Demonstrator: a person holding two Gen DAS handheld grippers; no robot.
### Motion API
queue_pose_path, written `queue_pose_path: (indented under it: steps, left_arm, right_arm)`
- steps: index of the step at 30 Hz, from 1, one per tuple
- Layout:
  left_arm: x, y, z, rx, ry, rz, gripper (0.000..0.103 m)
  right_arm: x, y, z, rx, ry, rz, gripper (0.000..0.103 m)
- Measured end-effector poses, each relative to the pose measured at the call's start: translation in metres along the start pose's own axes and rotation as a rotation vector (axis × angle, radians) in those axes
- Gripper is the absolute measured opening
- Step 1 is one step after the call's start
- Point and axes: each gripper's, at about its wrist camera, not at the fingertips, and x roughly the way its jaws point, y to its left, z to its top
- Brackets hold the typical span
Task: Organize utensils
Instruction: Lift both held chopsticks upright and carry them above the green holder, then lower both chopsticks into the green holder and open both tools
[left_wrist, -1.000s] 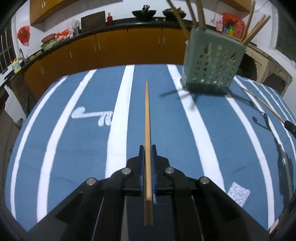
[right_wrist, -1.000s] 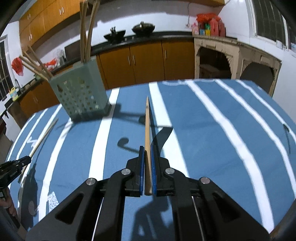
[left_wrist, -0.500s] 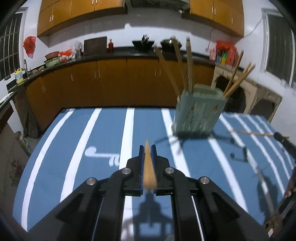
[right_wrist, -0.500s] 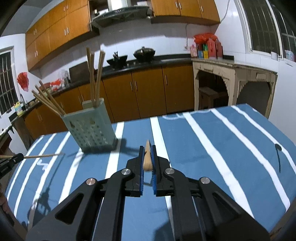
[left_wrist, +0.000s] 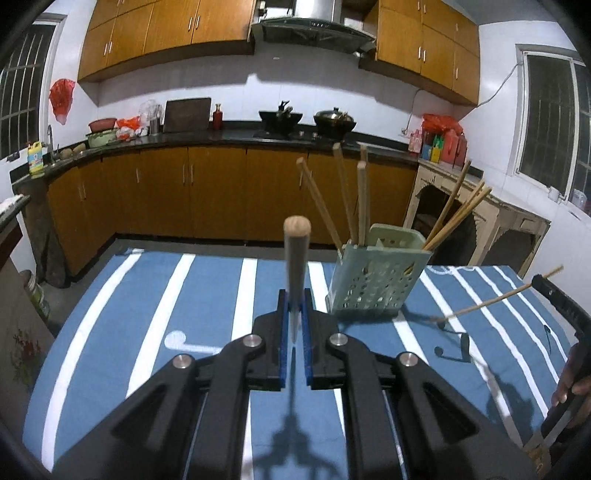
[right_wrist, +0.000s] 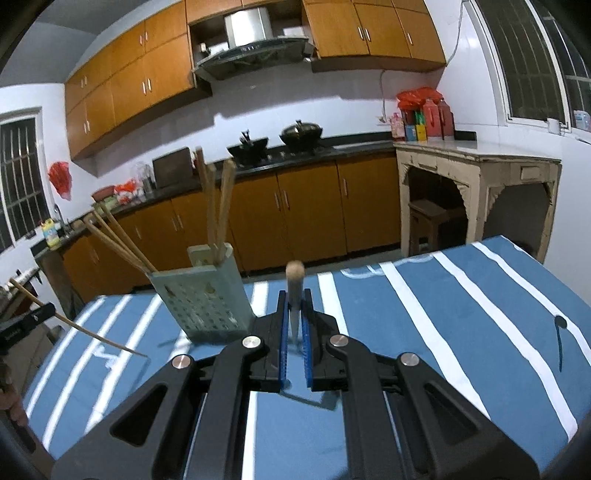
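My left gripper (left_wrist: 294, 295) is shut on a wooden chopstick (left_wrist: 296, 254) that points up and away, end-on to the camera. My right gripper (right_wrist: 294, 297) is shut on another wooden chopstick (right_wrist: 295, 280), also raised end-on. A pale green perforated utensil holder (left_wrist: 376, 278) stands on the blue striped table with several chopsticks in it; it also shows in the right wrist view (right_wrist: 205, 295). The right gripper and its chopstick (left_wrist: 491, 301) show at the right in the left wrist view. The left gripper's chopstick (right_wrist: 74, 325) shows at the left in the right wrist view.
The table has a blue cloth with white stripes (left_wrist: 147, 325). Kitchen cabinets and a counter (left_wrist: 221, 184) run behind it. A beige side table (right_wrist: 480, 184) stands at the back right. A hand (left_wrist: 572, 384) holds the right gripper's handle.
Both grippers have lifted and tilted up, so each chopstick rose off the table and now points end-on at its camera. The holder now sits lower and farther in both views.
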Motion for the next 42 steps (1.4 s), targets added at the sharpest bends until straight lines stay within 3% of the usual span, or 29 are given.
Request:
queue_pose_path:
  steps: [14,22,29,42]
  left_arm:
    - [-0.039,-0.036,0.062,0.058,-0.115,-0.139,0.008]
    - [-0.036,-0.066,0.102,0.104,-0.170,-0.168,0.008]
    - [0.007,-0.074,0.123,0.078,-0.095,-0.184,0.008]
    - [0.053,-0.074,0.115,0.103,-0.011,-0.174,0.008]
  right_arm:
    - [-0.031,0.045,0.080,-0.021,-0.176,0.189,0.007]
    - [-0.016,0.071,0.116,-0.042,-0.271,0.211,0.007]
    - [0.016,0.085,0.120,-0.063,-0.306,0.160,0.007]
    - [0.067,0.085,0.097,-0.043,-0.195,0.144,0.007]
